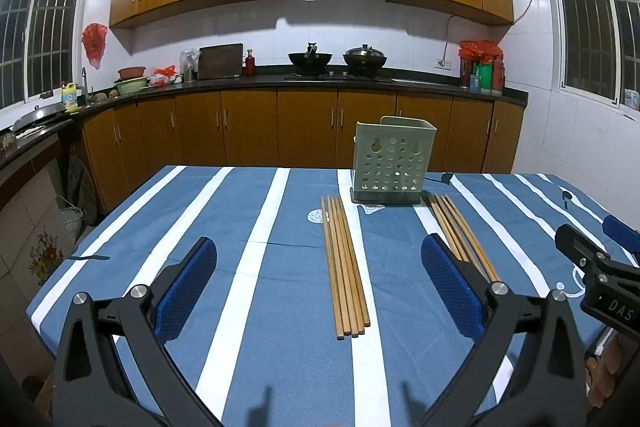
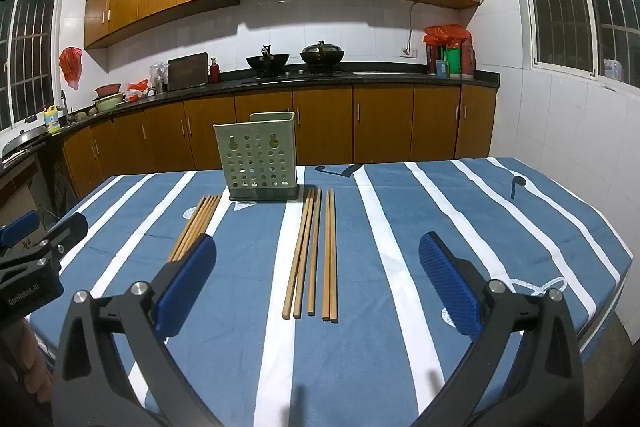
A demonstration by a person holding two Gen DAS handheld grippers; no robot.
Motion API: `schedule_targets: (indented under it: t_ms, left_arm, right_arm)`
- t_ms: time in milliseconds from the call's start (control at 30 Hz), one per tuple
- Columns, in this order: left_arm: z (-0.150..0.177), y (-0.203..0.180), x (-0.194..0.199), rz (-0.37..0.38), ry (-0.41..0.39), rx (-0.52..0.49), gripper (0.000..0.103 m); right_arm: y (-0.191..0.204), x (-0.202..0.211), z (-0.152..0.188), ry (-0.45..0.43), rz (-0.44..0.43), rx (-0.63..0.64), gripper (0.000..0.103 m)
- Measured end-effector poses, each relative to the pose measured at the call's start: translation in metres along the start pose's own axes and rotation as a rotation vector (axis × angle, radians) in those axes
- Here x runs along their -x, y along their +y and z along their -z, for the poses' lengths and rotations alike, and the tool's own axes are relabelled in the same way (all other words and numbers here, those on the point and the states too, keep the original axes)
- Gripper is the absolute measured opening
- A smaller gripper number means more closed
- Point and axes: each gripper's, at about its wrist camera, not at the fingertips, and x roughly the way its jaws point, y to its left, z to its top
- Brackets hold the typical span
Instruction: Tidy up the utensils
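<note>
A pale green perforated utensil holder (image 1: 390,163) (image 2: 259,157) stands upright near the table's far edge. Two bundles of wooden chopsticks lie flat in front of it. The left bundle (image 1: 344,265) (image 2: 197,221) lies between my left gripper's fingers in the left wrist view. The right bundle (image 1: 460,231) (image 2: 312,253) lies between my right gripper's fingers in the right wrist view. My left gripper (image 1: 318,259) is open and empty above the table. My right gripper (image 2: 318,255) is open and empty too. Each gripper shows at the edge of the other's view.
The table carries a blue cloth with white stripes (image 1: 260,267) (image 2: 400,267). Behind it runs a kitchen counter (image 1: 320,83) with two woks, a cutting board and bottles. White tiled wall and a window stand to the right (image 2: 580,27).
</note>
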Motion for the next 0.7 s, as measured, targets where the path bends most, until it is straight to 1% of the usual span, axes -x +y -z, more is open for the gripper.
schedule_targets:
  t_ms: [700]
  left_arm:
    - [0.0000, 0.0001, 0.0000, 0.001, 0.002, 0.002, 0.101]
  right_arm:
    - [-0.0008, 0.0001, -0.0007, 0.000, -0.002, -0.002, 0.099]
